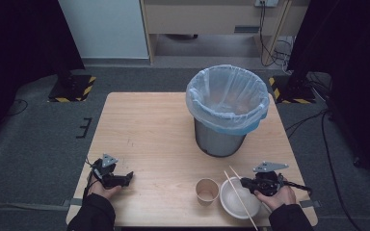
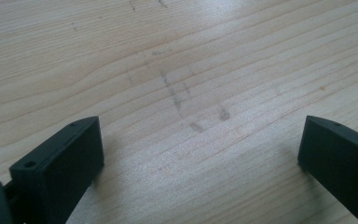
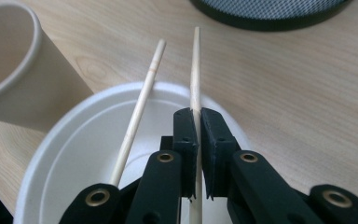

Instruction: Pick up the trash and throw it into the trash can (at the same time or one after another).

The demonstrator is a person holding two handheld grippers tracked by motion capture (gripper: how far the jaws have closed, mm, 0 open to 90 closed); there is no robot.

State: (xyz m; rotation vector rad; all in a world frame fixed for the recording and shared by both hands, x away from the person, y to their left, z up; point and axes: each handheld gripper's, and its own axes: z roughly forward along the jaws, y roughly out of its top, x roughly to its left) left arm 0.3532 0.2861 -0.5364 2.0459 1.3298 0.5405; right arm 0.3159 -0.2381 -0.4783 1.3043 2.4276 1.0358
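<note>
From the high view, a metal bin lined with a pale blue bag stands at the far right of the wooden table, its contents too faint to tell, while near the front edge an empty paper cup sits just beside a white bowl with a chopstick lying across it. In the left gripper view, the left gripper hovers over bare wood with jaws wide apart. In the right gripper view, the right gripper is clamped on one chopstick above the bowl, a second chopstick resting across the rim beside the cup.
</note>
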